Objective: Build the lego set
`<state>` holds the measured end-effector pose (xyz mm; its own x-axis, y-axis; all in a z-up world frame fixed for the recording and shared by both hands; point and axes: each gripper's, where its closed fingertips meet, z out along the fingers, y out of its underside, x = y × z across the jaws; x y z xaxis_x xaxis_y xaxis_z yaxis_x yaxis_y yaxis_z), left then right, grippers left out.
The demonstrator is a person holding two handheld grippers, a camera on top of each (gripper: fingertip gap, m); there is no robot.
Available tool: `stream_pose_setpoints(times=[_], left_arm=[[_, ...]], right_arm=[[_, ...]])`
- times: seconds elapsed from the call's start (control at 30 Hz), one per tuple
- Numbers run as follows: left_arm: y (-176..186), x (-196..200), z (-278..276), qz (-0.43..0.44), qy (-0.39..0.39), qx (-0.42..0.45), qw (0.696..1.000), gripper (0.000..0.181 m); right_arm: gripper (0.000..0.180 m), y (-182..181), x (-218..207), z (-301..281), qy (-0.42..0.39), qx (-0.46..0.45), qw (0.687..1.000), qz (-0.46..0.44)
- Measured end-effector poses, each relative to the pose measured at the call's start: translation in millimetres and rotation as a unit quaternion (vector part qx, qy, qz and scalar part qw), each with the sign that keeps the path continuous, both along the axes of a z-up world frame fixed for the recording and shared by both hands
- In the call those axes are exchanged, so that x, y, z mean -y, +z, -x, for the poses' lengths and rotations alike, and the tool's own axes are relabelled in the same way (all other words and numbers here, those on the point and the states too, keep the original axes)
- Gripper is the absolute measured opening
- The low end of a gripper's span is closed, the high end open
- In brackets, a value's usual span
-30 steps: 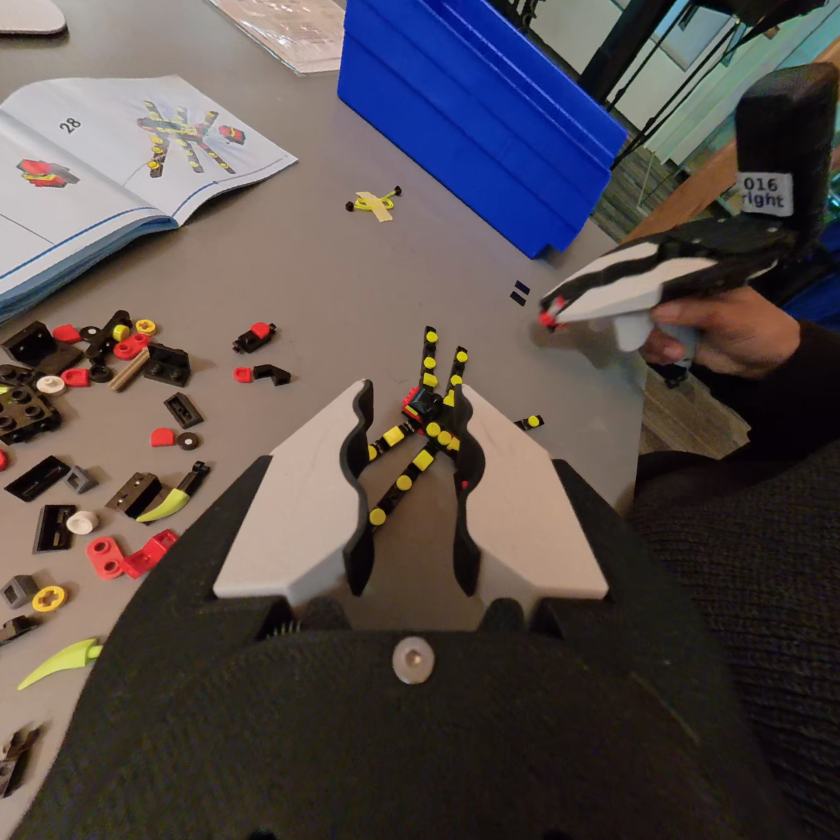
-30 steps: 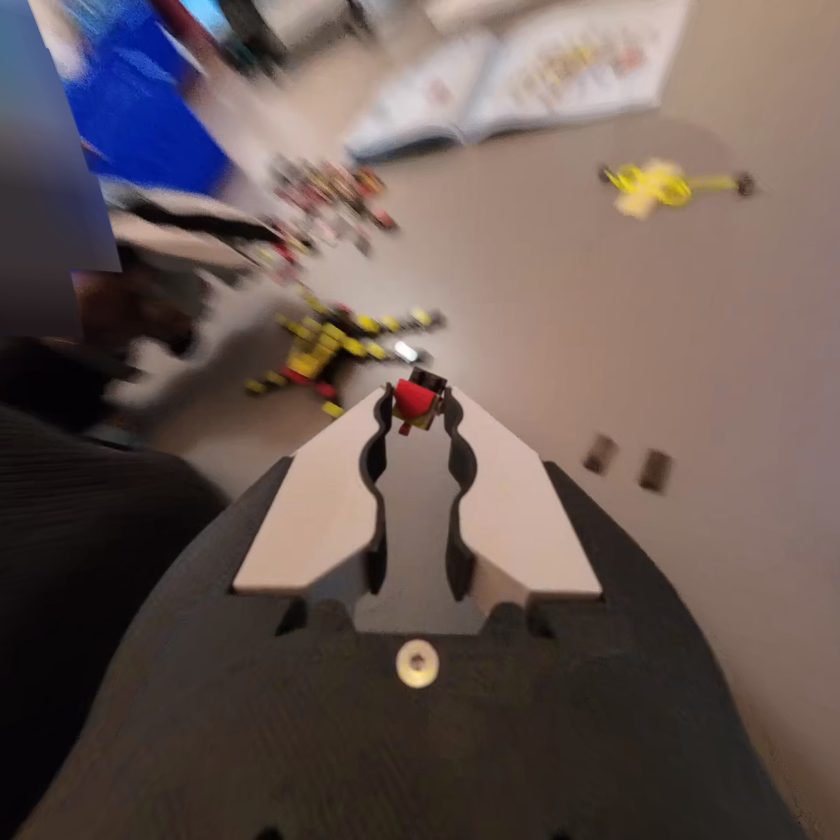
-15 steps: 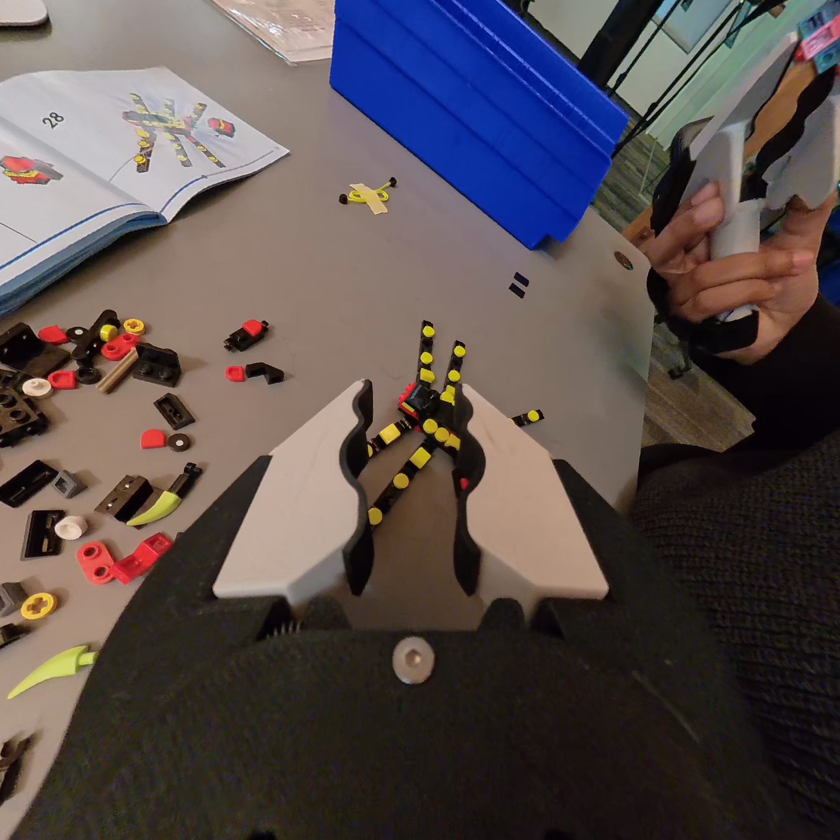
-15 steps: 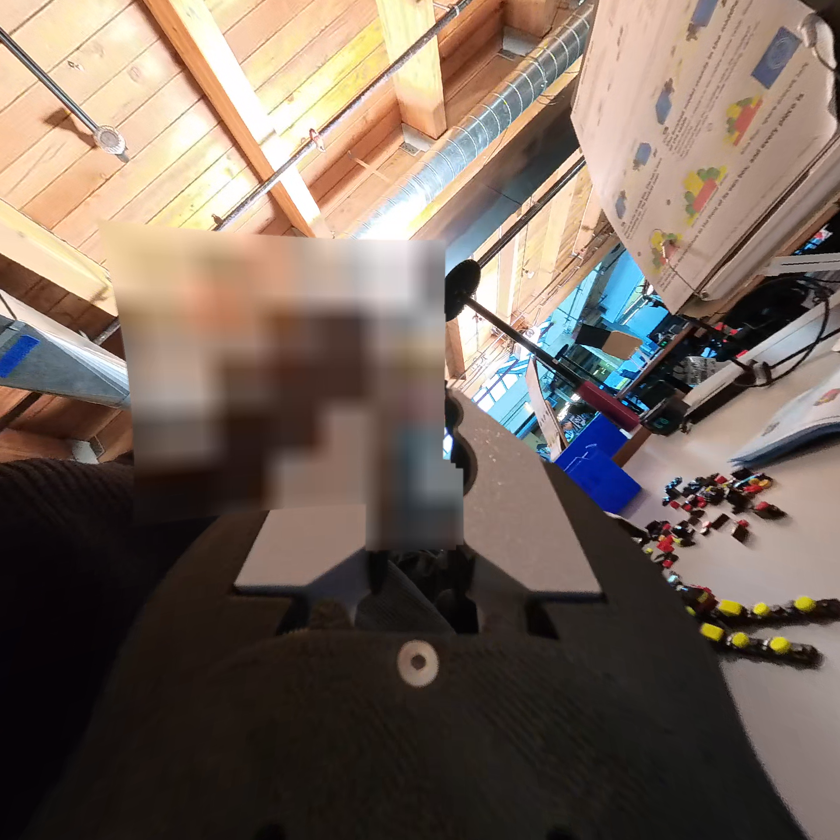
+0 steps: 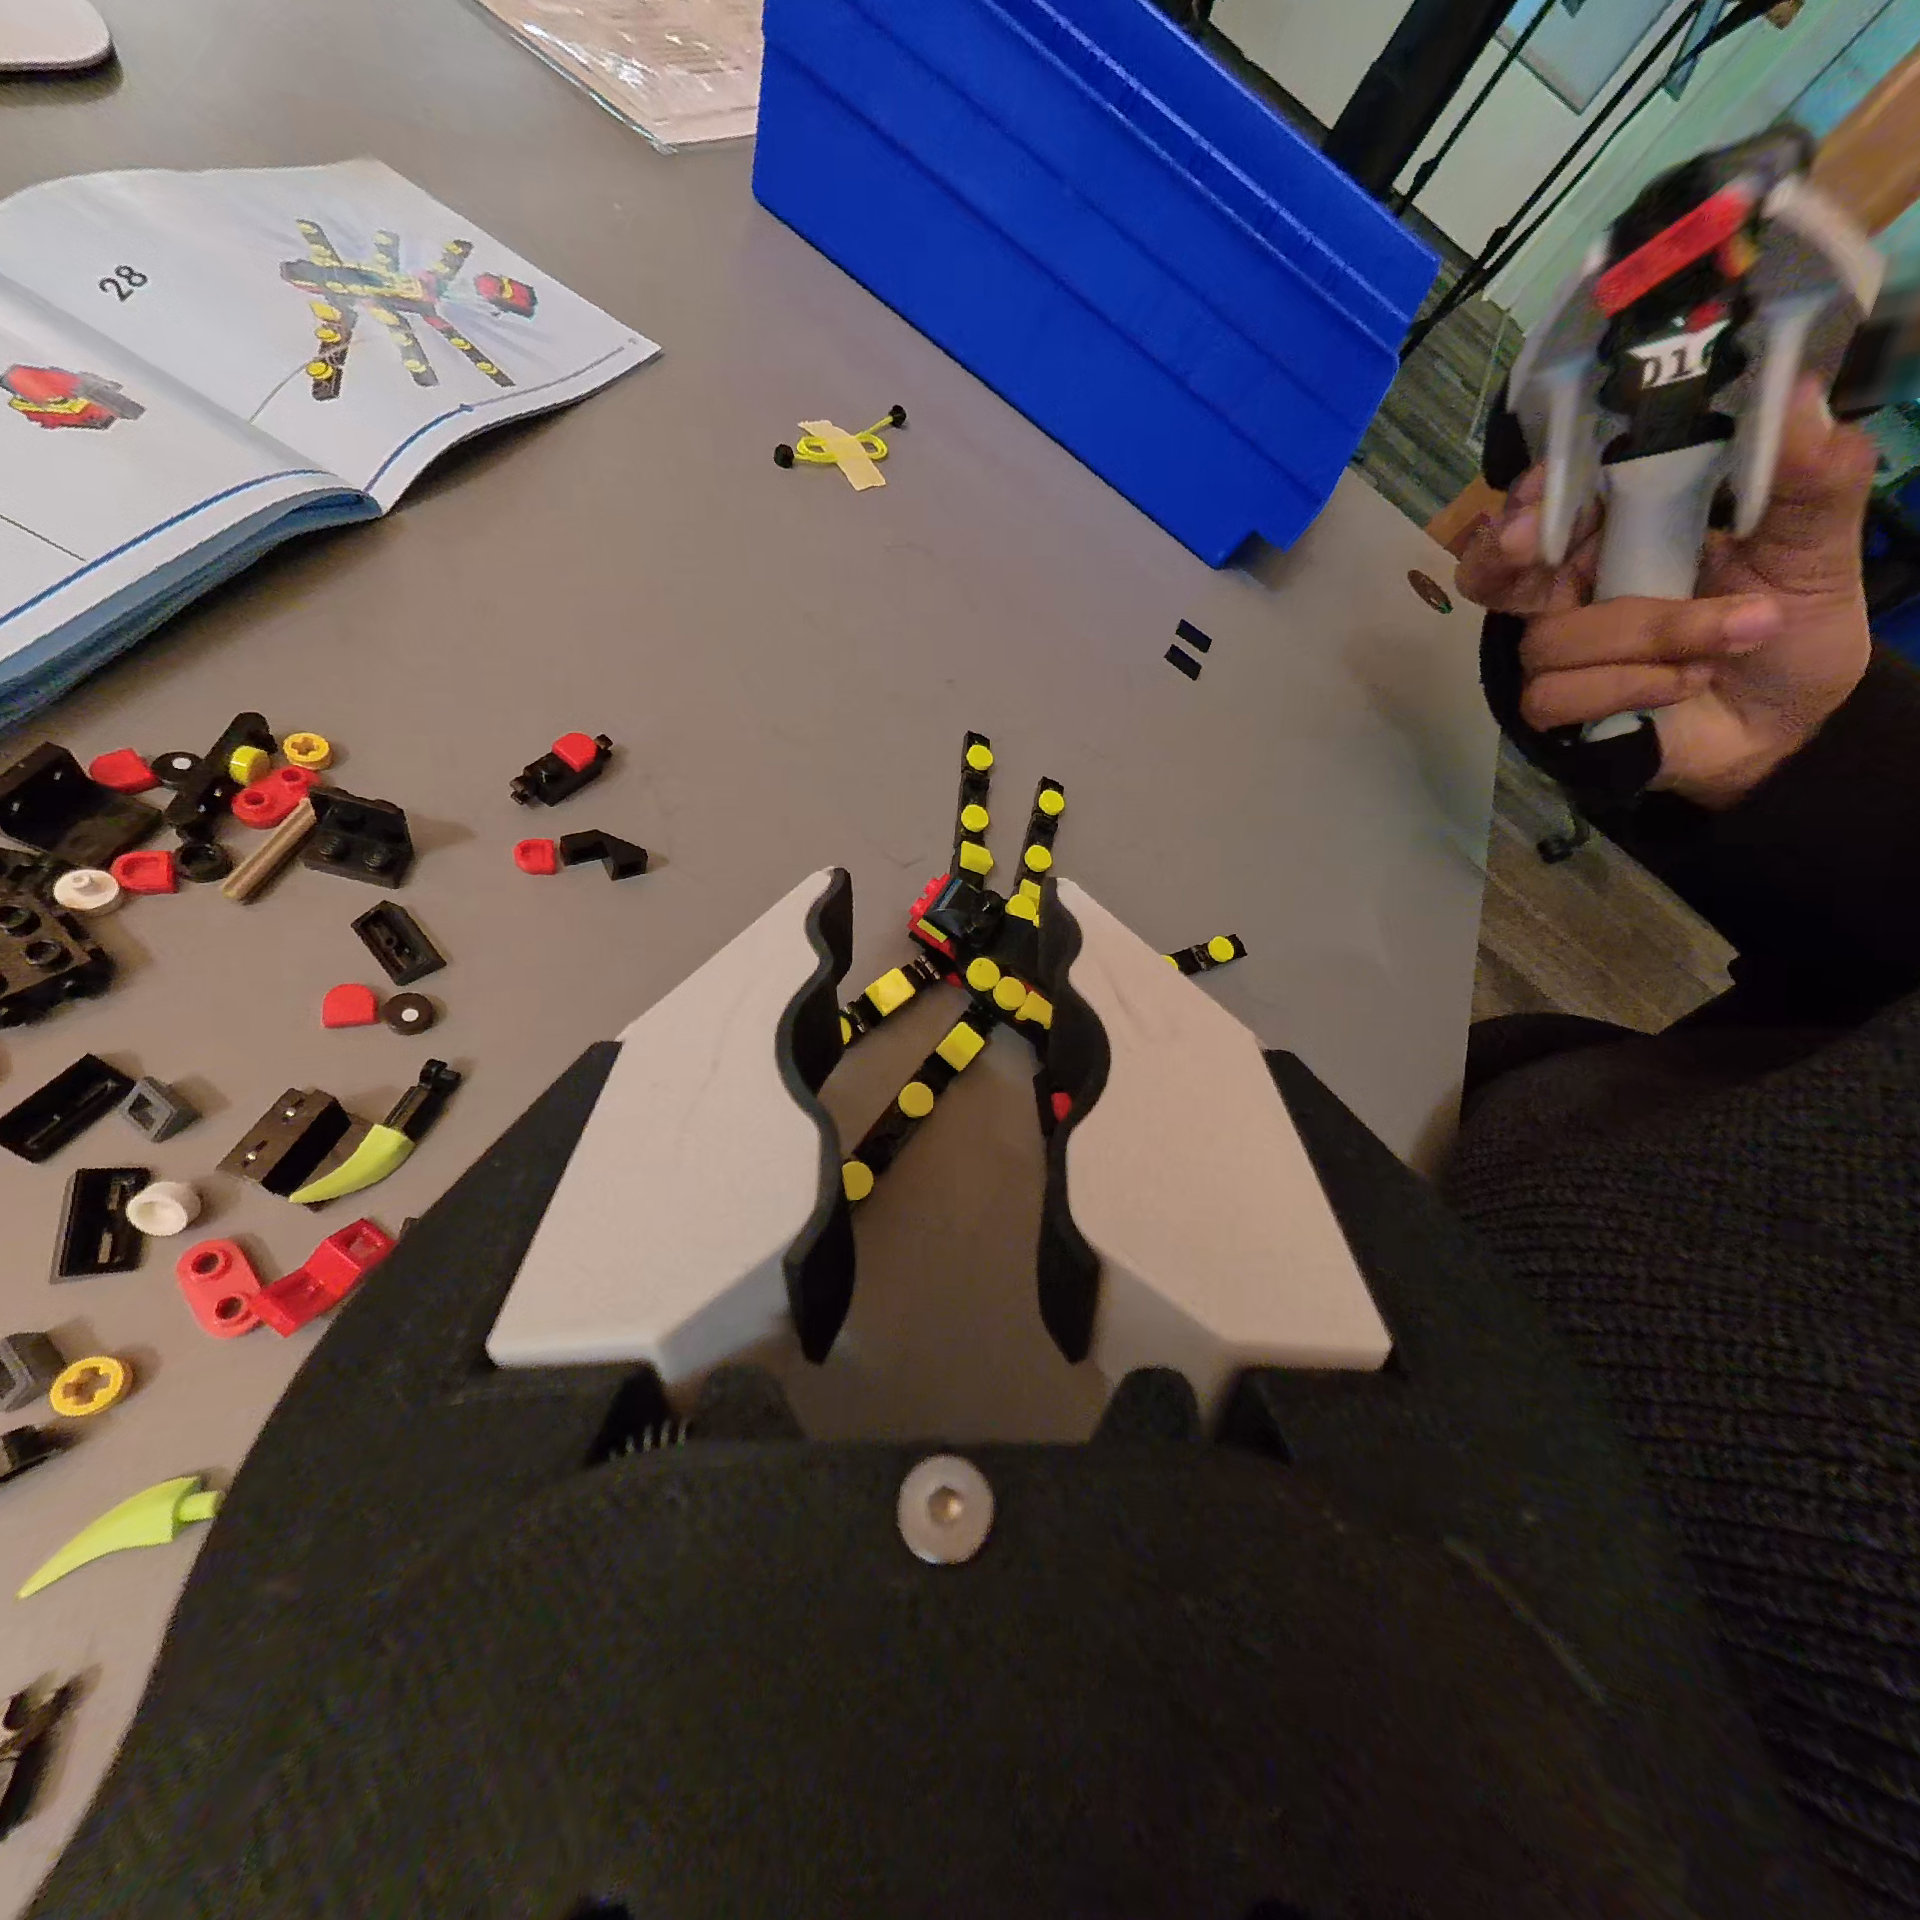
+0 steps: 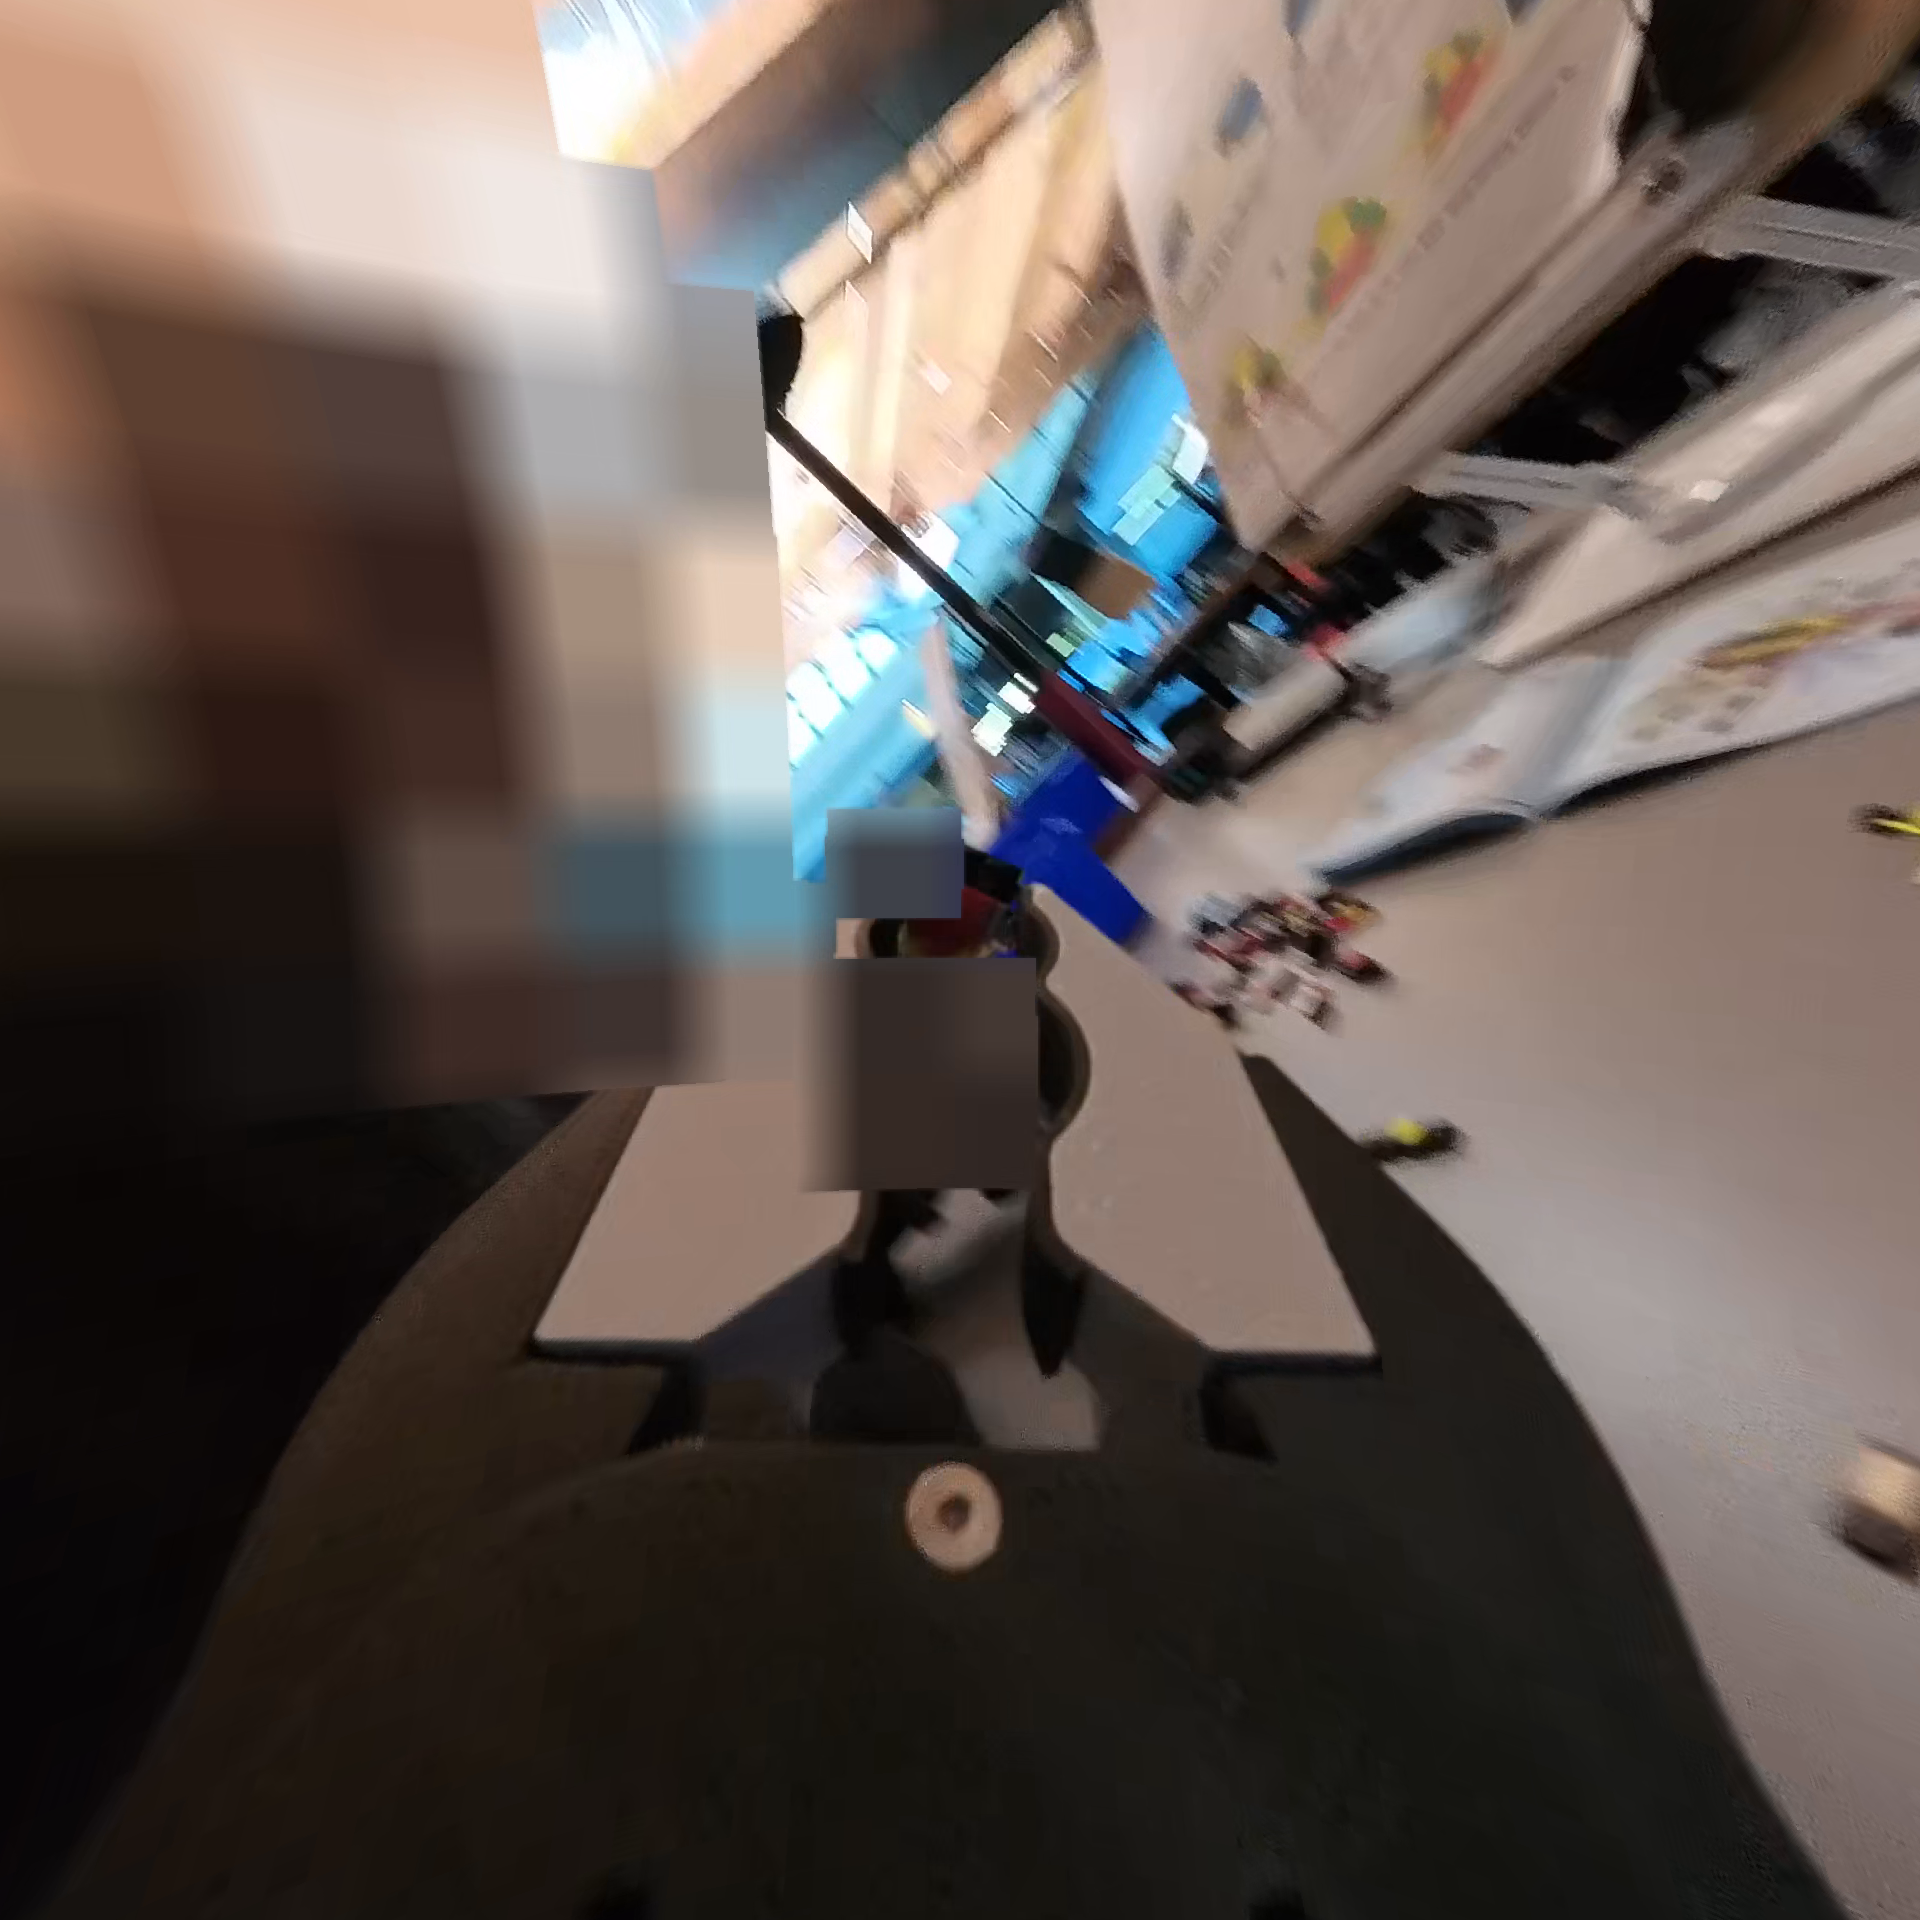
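A spider-like lego model (image 5: 971, 935), with black legs and yellow studs, lies on the grey table (image 5: 727, 623). My left gripper (image 5: 945, 904) is open just above it, with one finger on each side of its red and black body. My right gripper (image 5: 1662, 343) is held up in a hand off the table's right edge and is blurred by motion. In the right wrist view the right gripper (image 6: 940, 935) is shut on a small red lego piece (image 6: 935, 932). Mosaic patches hide the left finger and most of that piece.
Loose red, black and yellow pieces (image 5: 208, 883) are scattered at the left. An open instruction booklet (image 5: 260, 343) lies at the far left and a blue bin (image 5: 1091, 260) at the back. A yellow string piece (image 5: 842, 442) lies mid-table. The table's edge (image 5: 1481, 831) is on the right.
My right gripper lifted the red piece off the table, swung up away from the model, and is still turning. My left gripper has stayed over the model.
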<state>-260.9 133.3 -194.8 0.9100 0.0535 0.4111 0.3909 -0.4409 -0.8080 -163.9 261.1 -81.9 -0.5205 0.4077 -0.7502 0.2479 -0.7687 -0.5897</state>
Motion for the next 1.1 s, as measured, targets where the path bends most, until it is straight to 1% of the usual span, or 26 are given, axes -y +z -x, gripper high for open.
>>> stream_pose_setpoints(times=[0.03, 0.1, 0.17, 0.2, 0.37, 0.47, 0.57, 0.63, 0.73, 0.97, 1.1], left_arm=[[0, 0, 0, -0.001, 0.001, -0.001, 1.0, 0.033], [0, 0, 1, -0.001, 0.001, -0.003, 1.0, 0.033], [0, 1, 3, -0.003, 0.002, -0.008, 1.0, 0.033], [-1, 1, 4, -0.004, 0.003, -0.012, 1.0, 0.032], [-2, -2, 11, -0.009, 0.018, -0.022, 1.0, 0.03], [-5, -6, 12, -0.008, 0.022, -0.036, 0.999, 0.029], [-9, -9, 12, -0.003, 0.021, -0.047, 0.999, 0.029], [-11, -10, 12, 0.002, 0.021, -0.052, 0.998, 0.029], [-13, -11, 13, 0.006, 0.023, -0.06, 0.998, 0.028], [-14, -10, 14, 0.007, 0.025, -0.057, 0.998, 0.028], [-13, -10, 13, 0.004, 0.023, -0.058, 0.998, 0.028]], right_arm=[[0.02, -11, 1, 4, -0.005, 0.027, 0.998, -0.048], [0.02, -34, 0, 9, -0.017, 0.065, 0.985, -0.157], [0.02, -62, -7, 15, -0.027, 0.098, 0.96, -0.26], [0.02, -74, -11, 18, -0.026, 0.117, 0.948, -0.295], [0.021, -113, -25, 19, -0.028, 0.204, 0.895, -0.397], [0.021, -129, -20, 13, -0.007, 0.234, 0.872, -0.43], [0.021, -141, -16, 7, 0.013, 0.251, 0.842, -0.478], [0.021, -146, -13, 5, 0.021, 0.254, 0.828, -0.499], [0.021, -150, -12, 3, 0.026, 0.262, 0.82, -0.508], [0.021, -152, -19, 4, 0.009, 0.285, 0.836, -0.469], [0.021, -156, -27, 2, -0.002, 0.305, 0.835, -0.459]])
